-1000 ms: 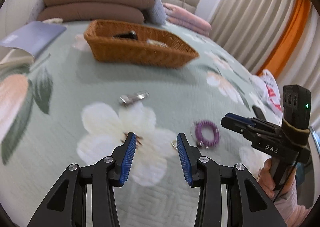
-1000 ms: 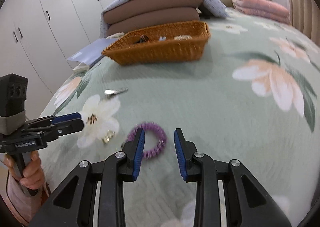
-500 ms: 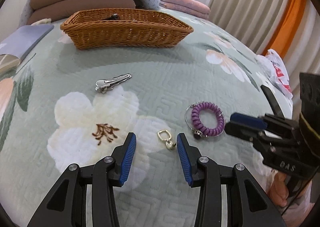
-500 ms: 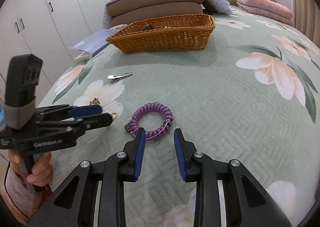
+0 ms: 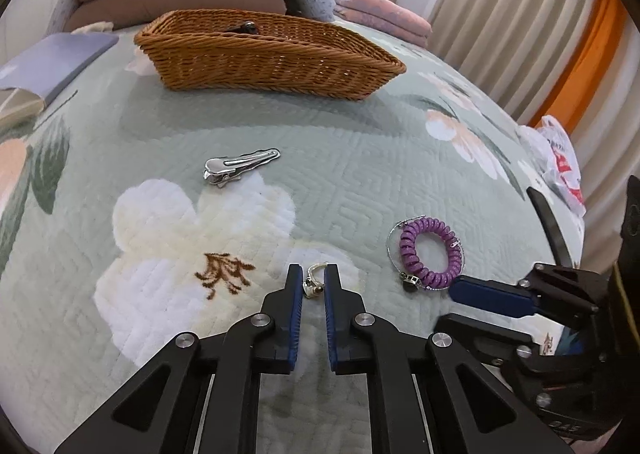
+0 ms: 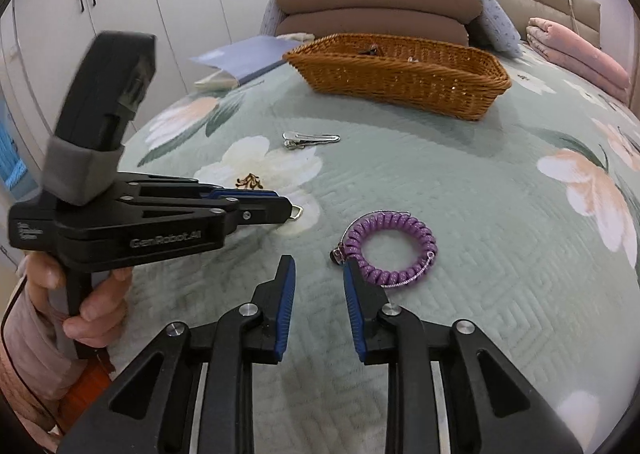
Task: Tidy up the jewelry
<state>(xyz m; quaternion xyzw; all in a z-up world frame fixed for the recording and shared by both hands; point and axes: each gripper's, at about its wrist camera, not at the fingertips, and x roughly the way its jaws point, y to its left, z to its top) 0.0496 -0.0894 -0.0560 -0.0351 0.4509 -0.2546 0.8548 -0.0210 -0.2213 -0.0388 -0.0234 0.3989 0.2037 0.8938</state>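
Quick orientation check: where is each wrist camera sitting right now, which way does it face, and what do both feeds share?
Left wrist: on the left gripper, aimed down the bed at a small ring pinched between its pads; the right gripper's finger shows at right.
Right wrist: on the right gripper, jaws closing beside the purple coil bracelet; hand holds the left gripper.
Shared: bracelet, silver hair clip, wicker basket.

hair clip [image 5: 239, 167] before basket [image 5: 272, 66], bracelet [image 5: 431, 254] right
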